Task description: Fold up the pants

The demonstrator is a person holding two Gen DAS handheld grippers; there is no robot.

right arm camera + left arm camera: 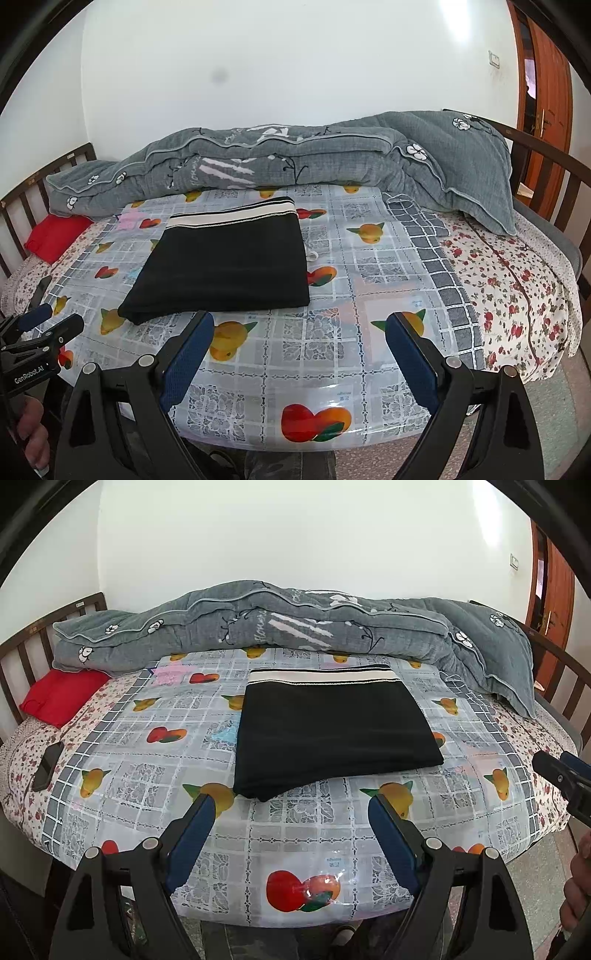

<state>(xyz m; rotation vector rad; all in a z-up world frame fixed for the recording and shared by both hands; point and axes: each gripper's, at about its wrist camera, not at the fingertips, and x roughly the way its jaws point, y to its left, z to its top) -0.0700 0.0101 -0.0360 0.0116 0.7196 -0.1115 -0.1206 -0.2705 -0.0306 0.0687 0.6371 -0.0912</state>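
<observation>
I see the black pants (pixel 332 734) lying folded into a flat rectangle on the fruit-print plastic sheet (pixel 303 834) that covers the bed, with the striped waistband (pixel 321 675) at the far edge and a grey quilt (pixel 258 627) bunched along the far side. I hold the left gripper (pixel 291 805) just short of the near fold, fingers spread and empty. The right gripper (pixel 299 325) hovers likewise, to the right of the pants, fingers spread with nothing between them.
</observation>
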